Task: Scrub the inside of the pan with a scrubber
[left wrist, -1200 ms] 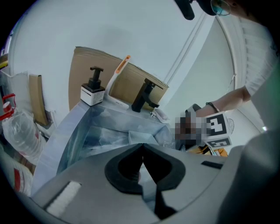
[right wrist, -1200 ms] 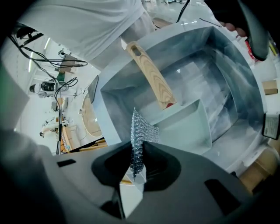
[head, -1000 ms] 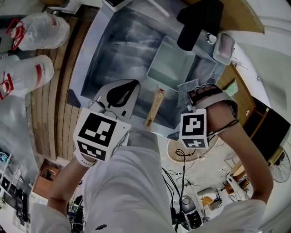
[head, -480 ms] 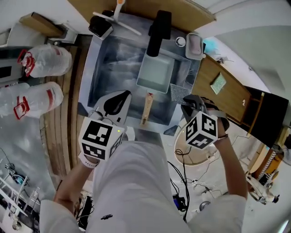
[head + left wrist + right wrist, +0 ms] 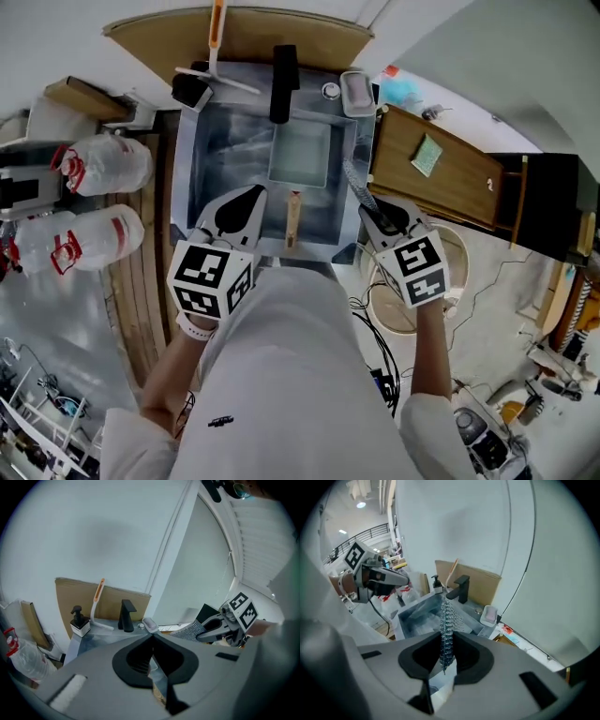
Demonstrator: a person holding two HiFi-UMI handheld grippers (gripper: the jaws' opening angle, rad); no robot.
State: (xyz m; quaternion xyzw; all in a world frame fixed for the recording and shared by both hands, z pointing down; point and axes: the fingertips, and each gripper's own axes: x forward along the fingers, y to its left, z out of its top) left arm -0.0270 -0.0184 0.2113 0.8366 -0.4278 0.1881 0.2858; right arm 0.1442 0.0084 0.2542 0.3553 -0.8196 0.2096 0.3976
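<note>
While the right gripper (image 5: 446, 654) keeps its jaws closed on a strip of metal mesh scrubber (image 5: 446, 620), which stands up edge-on from between them, the left gripper (image 5: 152, 638) has its jaws brought together at the tips with nothing between them. In the head view both grippers hang over the near edge of the sink (image 5: 201, 159), the left one at the near left and the right one at the near right corner, the scrubber sticking out over the rim. The square pan (image 5: 300, 155) lies inside the sink, to the left of the scrubber. Its wooden handle (image 5: 292, 217) points toward the person, between the two grippers. Behind the pan stand a black faucet (image 5: 283, 70), a soap dish (image 5: 357, 94) and a soap pump (image 5: 190, 89). A wooden counter (image 5: 450, 178) adjoins the sink on the right.
</note>
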